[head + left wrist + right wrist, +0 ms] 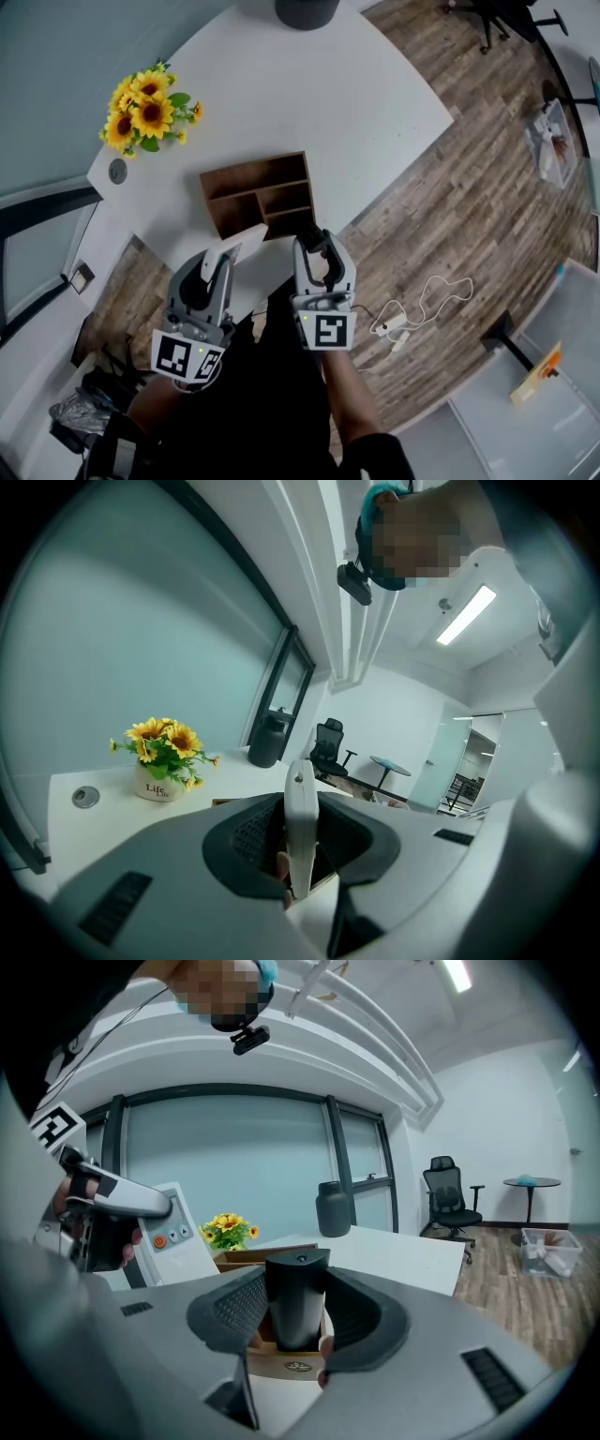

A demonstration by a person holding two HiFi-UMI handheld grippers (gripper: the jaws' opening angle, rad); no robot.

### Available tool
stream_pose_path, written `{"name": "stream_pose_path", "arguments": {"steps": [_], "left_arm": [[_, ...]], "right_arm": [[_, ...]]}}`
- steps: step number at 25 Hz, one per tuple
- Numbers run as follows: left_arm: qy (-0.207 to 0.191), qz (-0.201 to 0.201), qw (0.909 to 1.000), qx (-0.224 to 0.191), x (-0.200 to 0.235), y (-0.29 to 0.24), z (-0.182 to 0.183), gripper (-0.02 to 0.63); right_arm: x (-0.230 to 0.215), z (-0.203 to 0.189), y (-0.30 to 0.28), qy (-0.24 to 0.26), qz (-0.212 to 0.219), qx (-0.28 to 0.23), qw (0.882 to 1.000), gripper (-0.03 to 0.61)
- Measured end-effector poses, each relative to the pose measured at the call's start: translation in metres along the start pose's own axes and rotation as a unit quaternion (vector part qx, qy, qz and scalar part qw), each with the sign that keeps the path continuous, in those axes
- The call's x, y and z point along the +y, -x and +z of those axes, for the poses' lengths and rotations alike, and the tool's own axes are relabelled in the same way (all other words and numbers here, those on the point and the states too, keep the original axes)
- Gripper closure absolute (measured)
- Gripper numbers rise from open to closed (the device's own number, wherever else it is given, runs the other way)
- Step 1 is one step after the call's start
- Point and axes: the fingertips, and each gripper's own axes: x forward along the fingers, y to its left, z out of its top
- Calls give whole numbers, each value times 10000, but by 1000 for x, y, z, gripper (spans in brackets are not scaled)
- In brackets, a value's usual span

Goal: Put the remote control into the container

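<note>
Both grippers hover at the near edge of the white table [366, 103]. My left gripper [221, 265] is shut on a white remote control [236, 246], seen edge-on between its jaws as a white remote control [300, 829]. My right gripper [317, 255] is shut on a black remote control [312, 242], which stands upright between the jaws as a black remote control [296, 1301]. A brown wooden container [259, 192] with several open compartments sits just beyond both grippers. In the right gripper view the white remote [172, 1229] shows its orange button at the left, and the container [262, 1257] lies behind the jaws.
A pot of sunflowers [145, 111] stands at the table's left corner beside a round grommet [117, 171]. A dark cylindrical vessel [306, 11] is at the far edge. A white cable and adapter [403, 317] lie on the wooden floor to the right.
</note>
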Motion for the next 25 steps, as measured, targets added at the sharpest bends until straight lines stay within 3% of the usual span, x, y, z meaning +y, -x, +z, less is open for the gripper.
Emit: {"name": "stream_pose_path", "arguments": {"steps": [25], "left_arm": [[73,89,9999,44,6,3,-6,518]], "right_arm": [[-1,-21,-6,106,28,176,9998,394]]}}
